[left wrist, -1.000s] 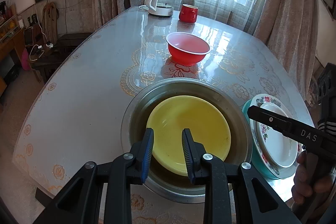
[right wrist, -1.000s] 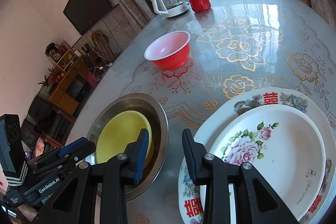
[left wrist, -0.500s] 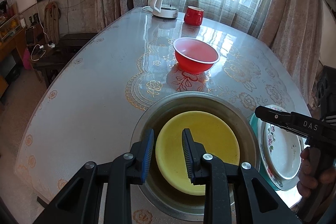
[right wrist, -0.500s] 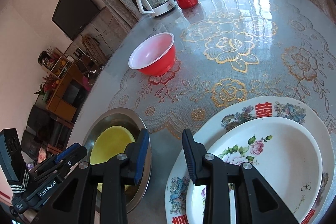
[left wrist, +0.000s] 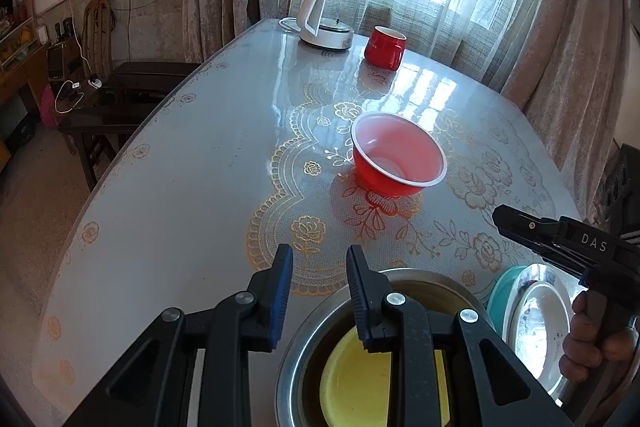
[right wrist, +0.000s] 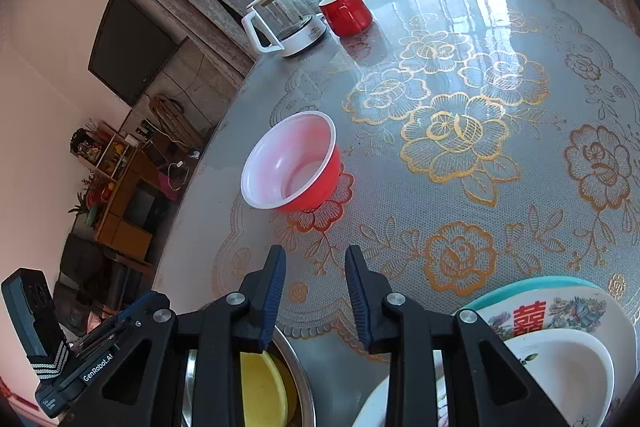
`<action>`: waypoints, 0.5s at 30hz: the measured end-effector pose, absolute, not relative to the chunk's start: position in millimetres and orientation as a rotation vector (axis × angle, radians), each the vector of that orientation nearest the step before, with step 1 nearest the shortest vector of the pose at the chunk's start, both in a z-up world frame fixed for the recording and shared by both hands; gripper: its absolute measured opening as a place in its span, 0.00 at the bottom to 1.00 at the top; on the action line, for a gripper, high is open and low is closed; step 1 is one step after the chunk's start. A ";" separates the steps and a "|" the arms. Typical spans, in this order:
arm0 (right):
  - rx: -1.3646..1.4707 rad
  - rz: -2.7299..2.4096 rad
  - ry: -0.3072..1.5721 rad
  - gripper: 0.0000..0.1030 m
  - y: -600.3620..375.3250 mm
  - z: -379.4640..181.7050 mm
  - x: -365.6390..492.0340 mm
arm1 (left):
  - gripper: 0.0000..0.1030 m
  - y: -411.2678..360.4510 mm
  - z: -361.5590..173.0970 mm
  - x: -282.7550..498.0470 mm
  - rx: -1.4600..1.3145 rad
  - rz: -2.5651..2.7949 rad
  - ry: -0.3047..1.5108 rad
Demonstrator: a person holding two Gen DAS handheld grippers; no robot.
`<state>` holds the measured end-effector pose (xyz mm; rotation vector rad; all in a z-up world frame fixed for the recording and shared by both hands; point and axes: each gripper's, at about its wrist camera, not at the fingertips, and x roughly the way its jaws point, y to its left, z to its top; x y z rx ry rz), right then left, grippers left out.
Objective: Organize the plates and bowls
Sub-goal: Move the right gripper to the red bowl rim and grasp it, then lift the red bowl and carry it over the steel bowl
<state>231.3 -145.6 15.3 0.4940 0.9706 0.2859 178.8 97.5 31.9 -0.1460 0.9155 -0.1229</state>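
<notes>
Since a second ago both views have slid forward over the counter (left wrist: 180,187): the steel basin (left wrist: 420,277) and the plate stack, which filled the lower frames then, now sit at the bottom edge, and the red bowl (left wrist: 398,159) has come closer to the middle.

On the left, the left gripper (left wrist: 318,291) hangs above the near counter with its jaws a narrow gap apart, unchanged, and nothing between them; its right finger overlaps the basin's far rim. In the basin lies the yellow plate (left wrist: 356,383), partly hidden by the gripper's frame. Beyond, mid-counter, the red bowl stands upright and alone. At the far end are the white kettle (left wrist: 326,15) and, just right of it, the red mug (left wrist: 384,47).

To the right, the right gripper (right wrist: 314,293) has jaws that are closing, empty, over bare patterned cloth between the basin and the plates.

Only the right wrist view shows the stack clearly: a white rose plate (right wrist: 568,371) on a larger floral plate (right wrist: 560,311), on a teal plate (right wrist: 532,287). Only the left wrist view shows the person's hand (left wrist: 592,343) gripping the right tool's handle; only the right wrist view shows the left tool's body from the side, at lower left.
</notes>
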 end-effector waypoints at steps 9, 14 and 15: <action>0.565 0.236 1.006 0.20 -144.6 4.8 288.0 | 0.27 90.4 22.5 241.5 -0.197 -0.167 0.960; 0.578 0.206 1.020 0.20 -144.0 -4.9 311.3 | 0.27 85.9 16.3 276.4 -0.253 -0.173 0.992; 0.582 0.202 1.024 0.20 -143.7 -6.9 315.0 | 0.27 84.1 15.7 281.3 -0.257 -0.171 0.996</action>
